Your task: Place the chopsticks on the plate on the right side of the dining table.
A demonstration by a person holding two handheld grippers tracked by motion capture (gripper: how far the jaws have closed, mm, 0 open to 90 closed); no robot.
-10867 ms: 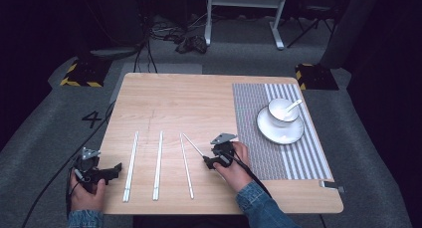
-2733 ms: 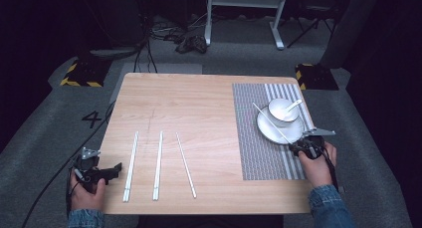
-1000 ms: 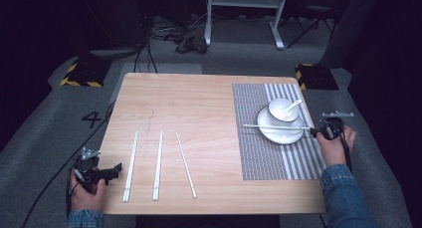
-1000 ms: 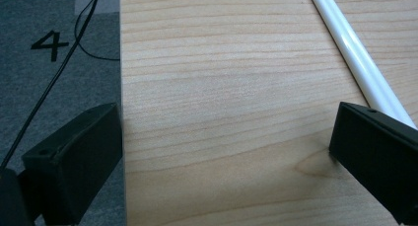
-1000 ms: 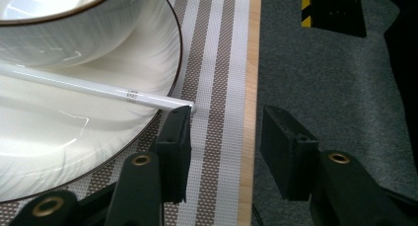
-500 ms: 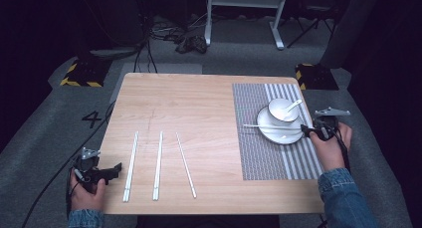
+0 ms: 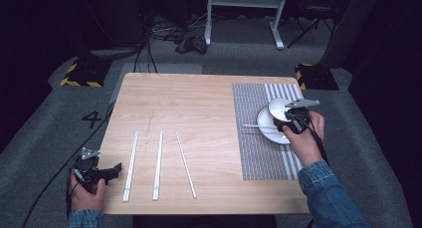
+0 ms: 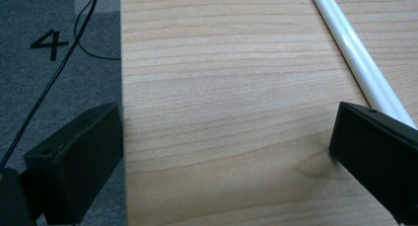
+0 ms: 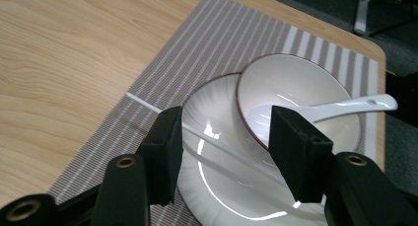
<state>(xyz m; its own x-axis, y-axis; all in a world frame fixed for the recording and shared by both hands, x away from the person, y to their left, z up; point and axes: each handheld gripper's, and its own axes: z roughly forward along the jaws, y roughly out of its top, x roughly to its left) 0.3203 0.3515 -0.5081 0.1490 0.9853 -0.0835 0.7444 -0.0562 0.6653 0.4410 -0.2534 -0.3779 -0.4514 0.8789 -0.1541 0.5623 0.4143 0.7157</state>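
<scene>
Right gripper (image 9: 224, 152) jaws have just been opening, released above the chopstick (image 9: 222, 147) lying across the plate (image 9: 212, 186). Left gripper (image 8: 222, 152) released, holding nothing, at the table (image 8: 222, 63) edge.

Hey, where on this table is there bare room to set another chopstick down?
The wood between the three chopsticks and the striped placemat is bare, as is the whole far half of the table. The placemat's near end is free too. It is crowded around the plate and bowl.
</scene>
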